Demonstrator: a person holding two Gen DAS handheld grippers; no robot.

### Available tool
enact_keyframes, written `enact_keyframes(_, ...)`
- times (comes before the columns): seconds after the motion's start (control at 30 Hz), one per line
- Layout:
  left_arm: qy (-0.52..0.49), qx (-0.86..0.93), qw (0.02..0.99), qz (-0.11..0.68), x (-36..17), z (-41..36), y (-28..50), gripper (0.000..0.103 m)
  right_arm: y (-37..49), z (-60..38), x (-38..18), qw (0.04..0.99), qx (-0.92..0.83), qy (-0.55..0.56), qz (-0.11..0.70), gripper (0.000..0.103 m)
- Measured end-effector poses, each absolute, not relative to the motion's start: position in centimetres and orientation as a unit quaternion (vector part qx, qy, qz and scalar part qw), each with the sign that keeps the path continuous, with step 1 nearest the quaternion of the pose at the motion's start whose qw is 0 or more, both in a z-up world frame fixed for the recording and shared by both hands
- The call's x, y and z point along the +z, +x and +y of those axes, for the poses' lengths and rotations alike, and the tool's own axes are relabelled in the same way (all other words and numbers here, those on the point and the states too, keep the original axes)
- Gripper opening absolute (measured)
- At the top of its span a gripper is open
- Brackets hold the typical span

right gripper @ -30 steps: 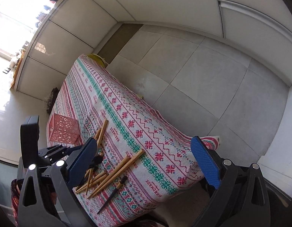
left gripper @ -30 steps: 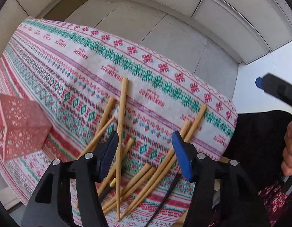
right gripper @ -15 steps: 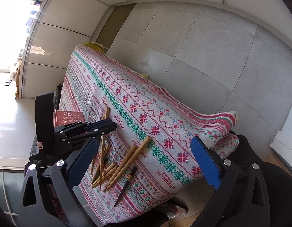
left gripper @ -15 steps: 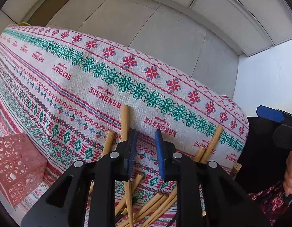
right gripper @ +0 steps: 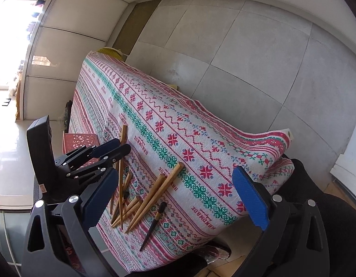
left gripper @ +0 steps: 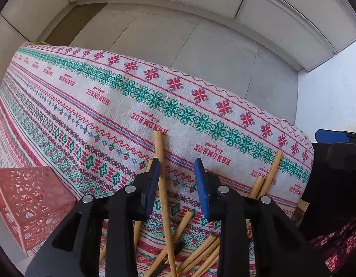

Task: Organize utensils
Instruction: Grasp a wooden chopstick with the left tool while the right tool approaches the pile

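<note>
Several wooden chopsticks [right gripper: 152, 189] lie in a loose pile on a patterned tablecloth [left gripper: 108, 106], with one dark thin utensil [right gripper: 153, 222] beside them. My left gripper [left gripper: 176, 173] hovers over the pile, jaws partly open. One long chopstick [left gripper: 163, 184] runs up between the pads, close to the left pad, apparently not clamped. The left gripper also shows in the right wrist view [right gripper: 119, 147]. My right gripper [right gripper: 175, 198] is wide open and empty, held back from the table's near end.
A red perforated basket [left gripper: 28, 205] stands at the table's left edge, also in the right wrist view [right gripper: 78, 140]. Grey tiled floor lies beyond the table. The cloth hangs over the right corner [right gripper: 270, 143].
The left gripper dropped onto the pile and narrowed around the long chopstick, then opened somewhat in the last half second. The right gripper pulled back and tilted, staying open.
</note>
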State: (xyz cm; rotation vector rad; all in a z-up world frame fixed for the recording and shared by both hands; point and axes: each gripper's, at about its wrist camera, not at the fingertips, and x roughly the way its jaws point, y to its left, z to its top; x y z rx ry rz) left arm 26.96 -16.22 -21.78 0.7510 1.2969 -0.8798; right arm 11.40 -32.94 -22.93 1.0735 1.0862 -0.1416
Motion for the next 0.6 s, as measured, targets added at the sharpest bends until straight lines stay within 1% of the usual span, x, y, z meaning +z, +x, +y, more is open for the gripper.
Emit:
enact_keyframes(0.1,0.316,-0.390,0.656,0.564,-21.3,-15.8,27.4,0.033,11.6,-32.8,-23.1,0.718,-0.060,0.486,0.495,0.096)
enact_keyframes(0.23,0.315,-0.389,0.642,0.580,-21.6,-15.4,27.7,0.033,11.8,-32.6,-23.3,0.714,-0.058,0.489,0.498,0.096)
enact_keyframes(0.27,0.317,-0.393,0.646,0.573,-21.7,-15.5,27.8,0.036,11.8,-32.5,-23.4,0.712,-0.057,0.490,0.499,0.096)
enact_keyframes(0.3,0.316,-0.395,0.645,0.573,-22.1,-15.7,28.0,0.034,11.8,-32.5,-23.5,0.710,-0.057,0.492,0.501,0.096)
enact_keyframes(0.33,0.314,-0.387,0.650,0.574,-22.1,-15.8,28.4,0.028,11.8,-32.5,-23.6,0.708,-0.058,0.495,0.501,0.096)
enact_keyframes(0.37,0.318,-0.373,0.656,0.574,-22.1,-16.0,28.8,0.010,11.7,-32.5,-23.8,0.704,-0.061,0.500,0.501,0.096)
enact_keyframes(0.4,0.315,-0.368,0.651,0.584,-22.3,-16.1,29.1,0.006,11.7,-32.6,-24.0,0.698,-0.063,0.507,0.501,0.096)
enact_keyframes(0.5,0.336,-0.371,0.652,0.569,-22.0,-16.7,28.7,0.006,11.6,-32.8,-24.5,0.686,-0.062,0.523,0.503,0.096)
enact_keyframes(0.6,0.318,-0.363,0.663,0.573,-21.3,-16.6,29.0,0.006,11.7,-32.5,-24.9,0.675,-0.057,0.530,0.510,0.096)
